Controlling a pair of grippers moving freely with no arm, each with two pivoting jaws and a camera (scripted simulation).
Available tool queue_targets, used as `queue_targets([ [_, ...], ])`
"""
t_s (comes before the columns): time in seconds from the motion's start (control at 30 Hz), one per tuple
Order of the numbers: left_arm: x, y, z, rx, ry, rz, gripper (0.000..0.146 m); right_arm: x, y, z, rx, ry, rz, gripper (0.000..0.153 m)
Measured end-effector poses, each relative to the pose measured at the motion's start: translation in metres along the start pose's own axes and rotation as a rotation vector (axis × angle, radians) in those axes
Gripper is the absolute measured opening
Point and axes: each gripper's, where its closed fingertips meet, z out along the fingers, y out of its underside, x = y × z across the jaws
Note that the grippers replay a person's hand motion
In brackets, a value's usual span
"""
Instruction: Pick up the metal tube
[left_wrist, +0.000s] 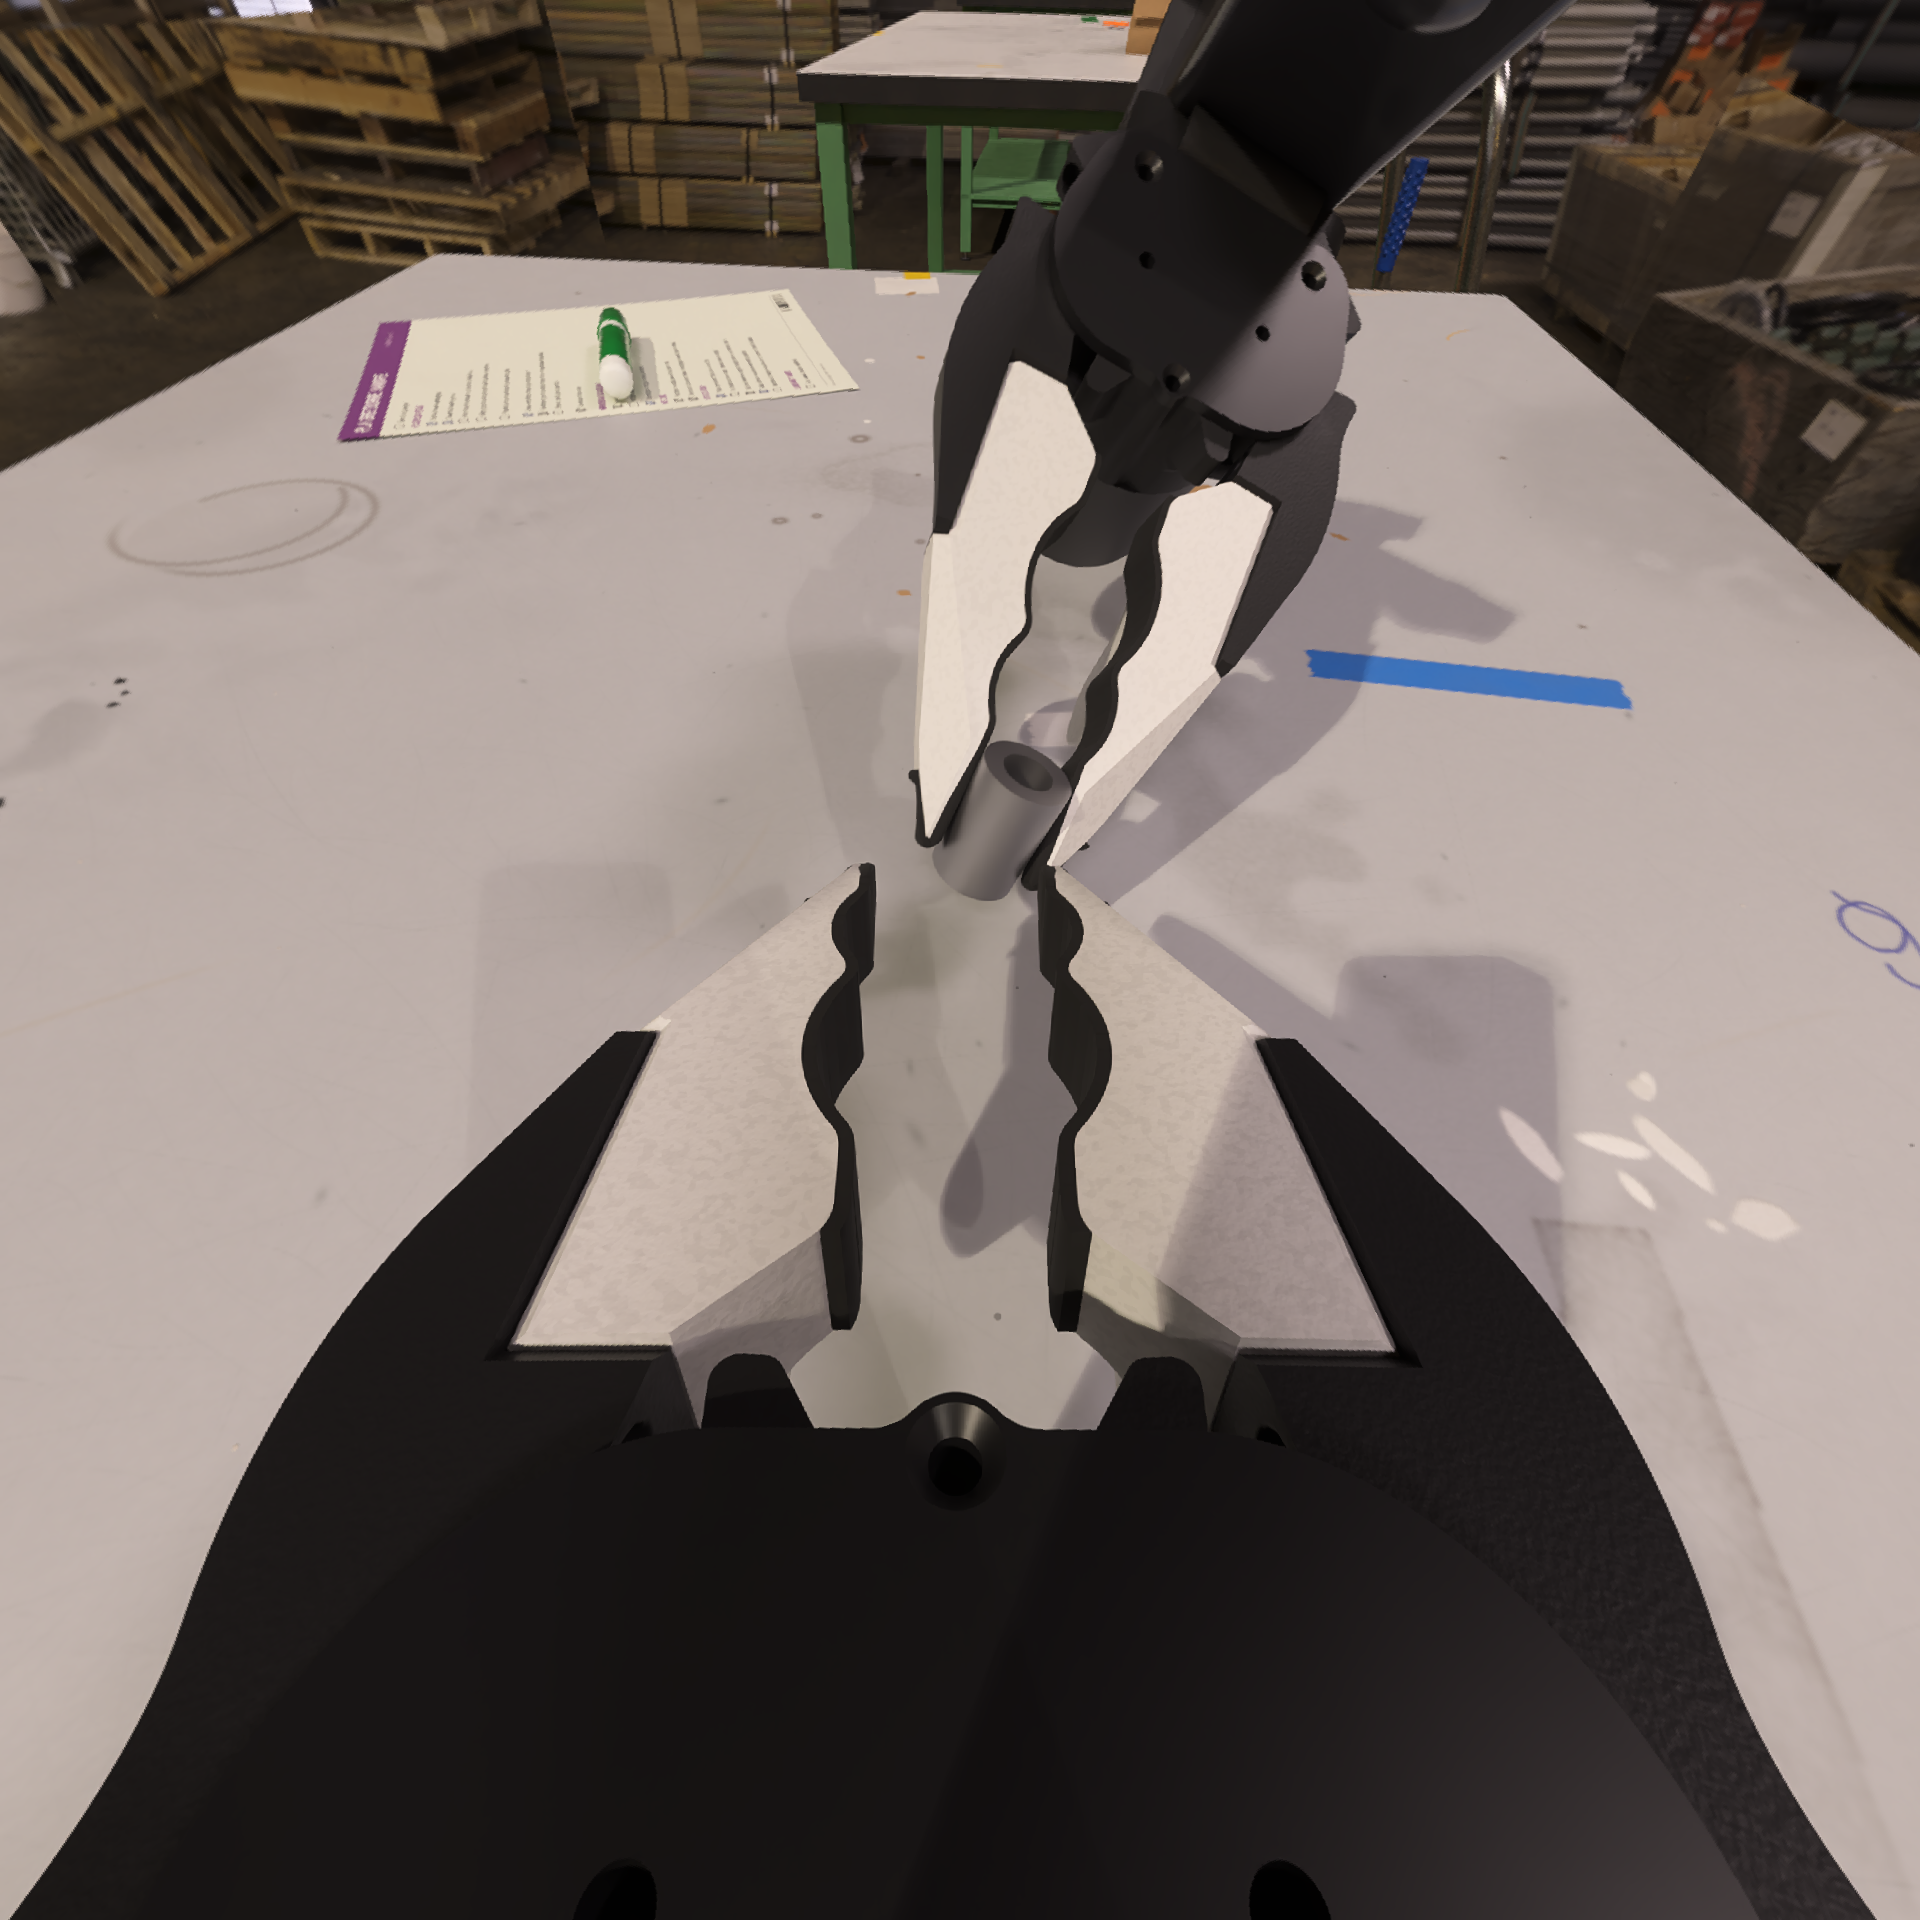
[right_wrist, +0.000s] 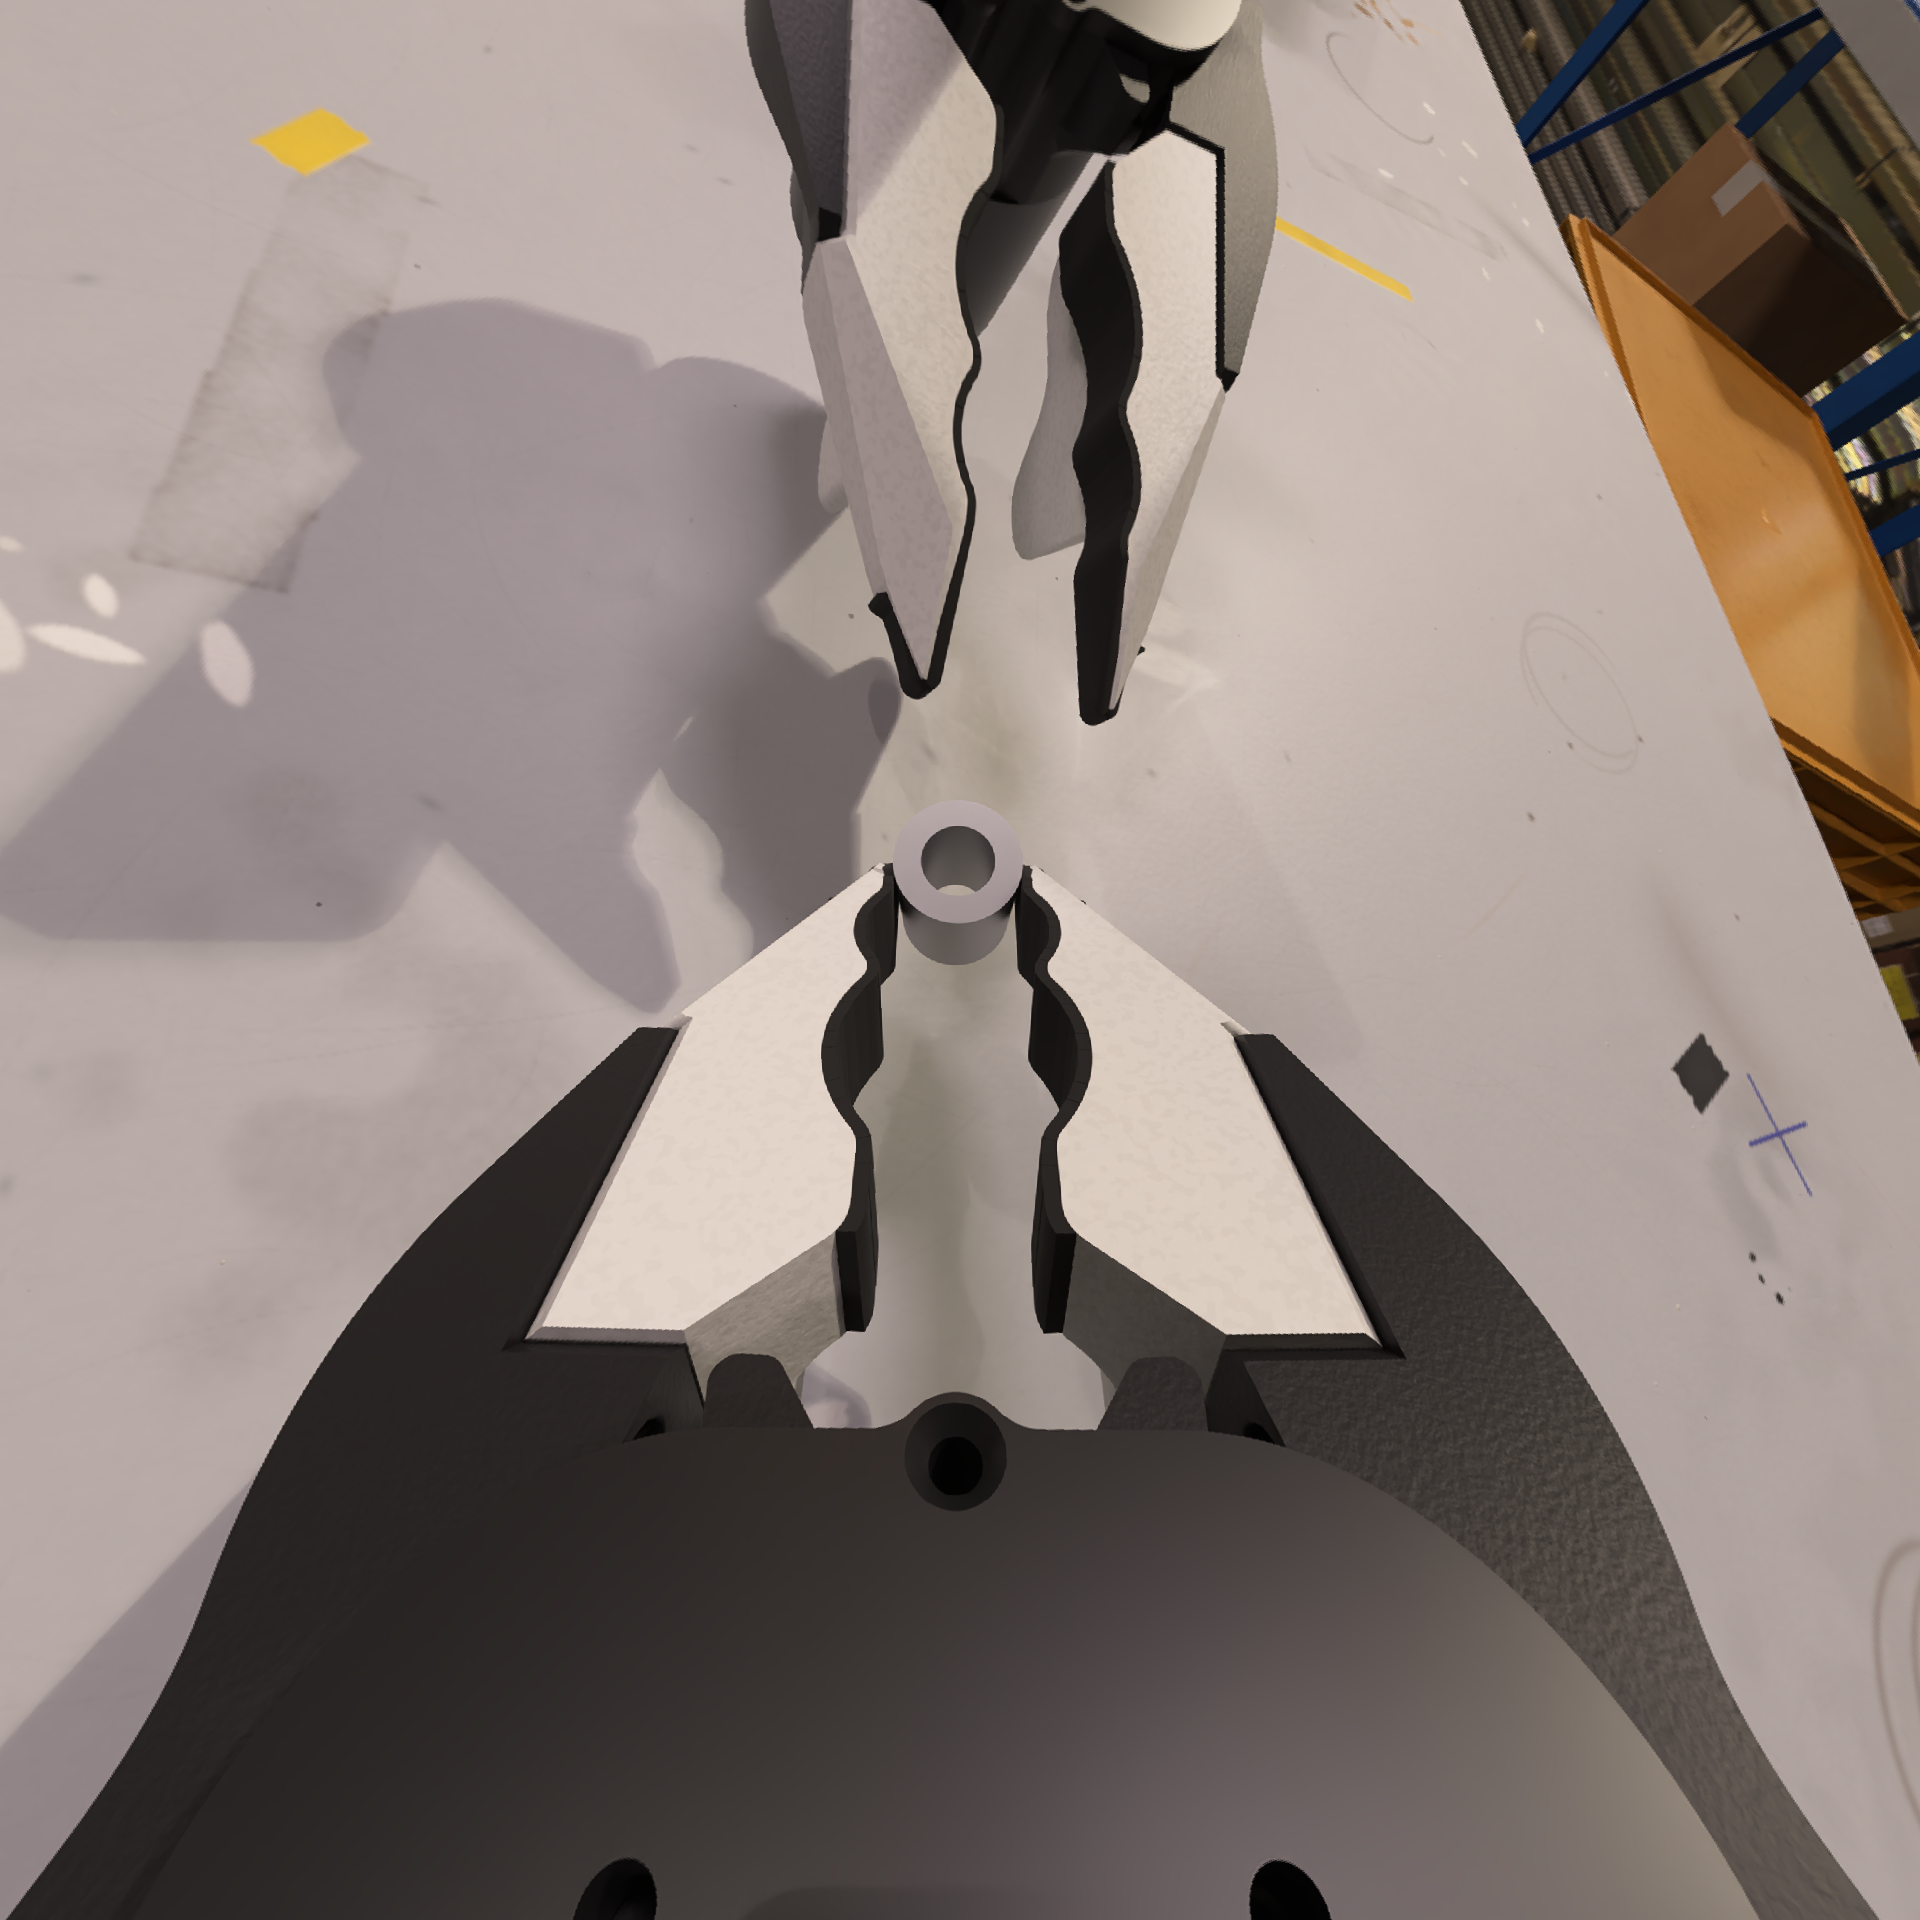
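The metal tube (left_wrist: 1000, 823) is a short grey cylinder with a hole through it. My right gripper (left_wrist: 987, 850) comes down from the top of the left wrist view and is shut on the tube at its fingertips. It holds the tube tilted, just above the white table (left_wrist: 416, 831). In the right wrist view the tube (right_wrist: 956, 904) sits end-on between the tips of the right gripper (right_wrist: 956, 878). My left gripper (left_wrist: 954, 878) is open and empty, its tips just short of the tube. It also shows in the right wrist view (right_wrist: 1003, 696), facing the tube.
A printed sheet (left_wrist: 727, 353) with a green-and-white marker (left_wrist: 613, 353) lies at the far left of the table. A blue tape strip (left_wrist: 1465, 681) is on the right. A green-legged table (left_wrist: 935, 94) and pallets stand behind. An orange board (right_wrist: 1745, 499) borders the table edge.
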Motion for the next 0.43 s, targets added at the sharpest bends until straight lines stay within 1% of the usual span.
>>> queue_targets([
  [0.13,-0.002,0.004,-0.001,-0.028,-0.001,-0.008,0.031,-0.002,0.003,-0.001,0.02,-0.005,0.027,0.022],
  [0.27,0.0,0.011,0.0,-0.073,0.016,-0.006,0.03,0.001,0.002,-0.007,0.056,0.039,0.027,0.022],
  [0.43,0.002,0.017,0.0,-0.124,0.012,0.021,0.028,-0.005,0.004,-0.008,0.055,0.006,0.035,0.022],
])
